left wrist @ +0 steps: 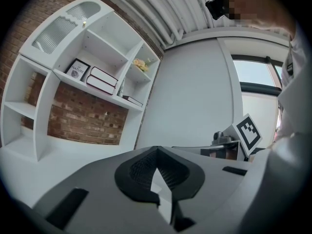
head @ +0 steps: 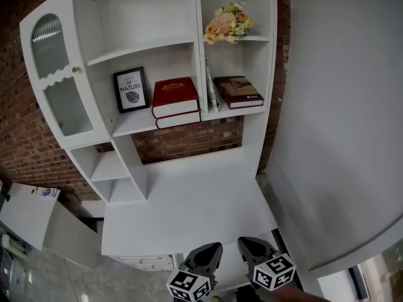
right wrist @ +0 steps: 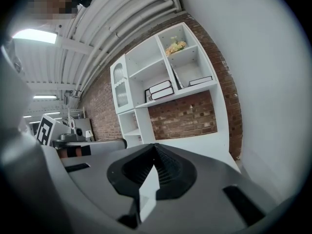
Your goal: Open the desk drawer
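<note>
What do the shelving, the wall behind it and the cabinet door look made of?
Shelving: likely painted or laminated board, smooth matte white. Wall: red brick, mortar lines showing. Cabinet door: white frame holding what looks like ribbed frosted glass.

1. The grey plastic left gripper (head: 212,249), lined with black ribbed pads, points forward at the bottom of the head view. Its jaws meet at the tips with nothing between them.
2. The matching grey right gripper (head: 247,241) sits just beside it, roughly parallel, its jaws likewise together and empty.
3. Each carries a white cube with black square markers (head: 189,287) at its rear.
</note>
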Available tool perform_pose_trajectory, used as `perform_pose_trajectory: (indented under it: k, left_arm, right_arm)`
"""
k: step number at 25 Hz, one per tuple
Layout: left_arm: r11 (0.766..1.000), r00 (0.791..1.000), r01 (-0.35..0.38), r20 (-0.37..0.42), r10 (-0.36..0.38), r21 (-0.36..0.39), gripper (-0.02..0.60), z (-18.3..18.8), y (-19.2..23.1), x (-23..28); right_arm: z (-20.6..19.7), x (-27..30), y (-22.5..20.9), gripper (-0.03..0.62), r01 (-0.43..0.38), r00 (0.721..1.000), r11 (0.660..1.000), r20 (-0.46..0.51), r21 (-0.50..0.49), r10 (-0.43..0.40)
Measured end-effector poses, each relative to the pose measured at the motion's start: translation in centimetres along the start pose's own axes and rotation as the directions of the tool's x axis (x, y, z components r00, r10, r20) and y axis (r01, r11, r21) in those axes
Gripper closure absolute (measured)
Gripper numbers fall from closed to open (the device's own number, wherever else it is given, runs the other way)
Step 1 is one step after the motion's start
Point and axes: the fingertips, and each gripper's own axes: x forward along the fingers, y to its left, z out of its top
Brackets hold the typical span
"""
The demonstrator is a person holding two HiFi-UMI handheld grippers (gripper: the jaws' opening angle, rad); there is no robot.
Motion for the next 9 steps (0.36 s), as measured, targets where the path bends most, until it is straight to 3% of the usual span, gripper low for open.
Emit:
perform_pose_trajectory:
  k: [9]
  left_arm:
    - [1.0, 1.0, 0.013, 0.016, -0.013, 0.018, 0.574, -0.04, 0.03, -0.03]
  right_arm:
    - [-0.29, 0.02, 0.19, 0.577, 0.0, 1.0, 1.0, -0.005, -0.008, 0.0]
